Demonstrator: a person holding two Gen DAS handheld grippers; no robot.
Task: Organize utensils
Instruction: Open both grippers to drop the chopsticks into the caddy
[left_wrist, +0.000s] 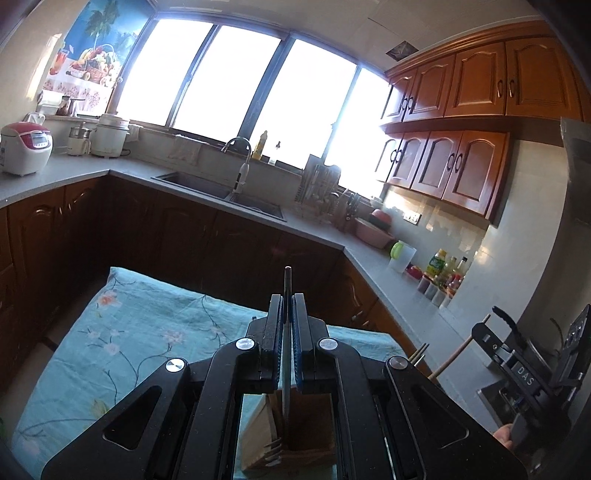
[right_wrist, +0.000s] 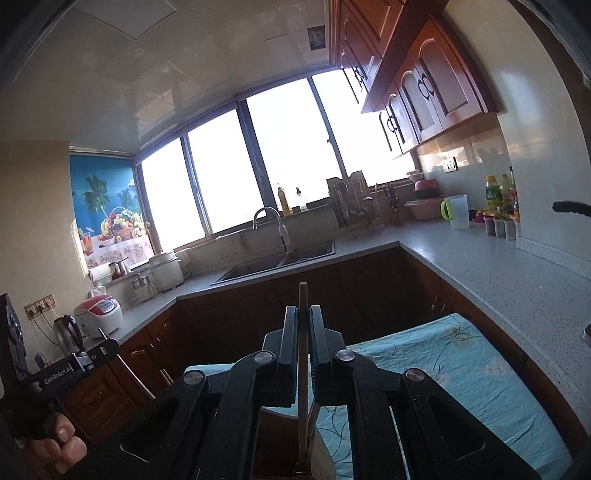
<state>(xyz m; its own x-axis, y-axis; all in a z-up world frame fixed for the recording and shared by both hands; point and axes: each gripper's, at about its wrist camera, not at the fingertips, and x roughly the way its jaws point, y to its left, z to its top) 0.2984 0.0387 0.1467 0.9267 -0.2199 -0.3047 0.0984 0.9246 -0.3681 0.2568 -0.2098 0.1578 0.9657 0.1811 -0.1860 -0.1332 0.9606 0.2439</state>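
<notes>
In the left wrist view my left gripper (left_wrist: 287, 301) is shut on a grey metal fork (left_wrist: 287, 278). The fork's handle stands up between the pads and its tines hang low over a wooden utensil holder (left_wrist: 314, 417). In the right wrist view my right gripper (right_wrist: 303, 312) is shut on a wooden chopstick (right_wrist: 303, 295). The chopstick runs down towards the wooden holder (right_wrist: 273, 435) at the bottom edge. Both grippers hover over a table covered by a blue floral cloth (left_wrist: 147, 332). The right gripper body (left_wrist: 532, 373) also shows at the right of the left wrist view.
A grey L-shaped counter (right_wrist: 480, 266) wraps the room, with a sink (left_wrist: 207, 184), a dish rack (left_wrist: 317, 188), a rice cooker (left_wrist: 26, 147), a jug (right_wrist: 456, 210) and bottles (left_wrist: 441, 273). A person's hand (right_wrist: 59, 443) holds the left gripper's handle. Two thin sticks (left_wrist: 419, 354) poke up beside the table.
</notes>
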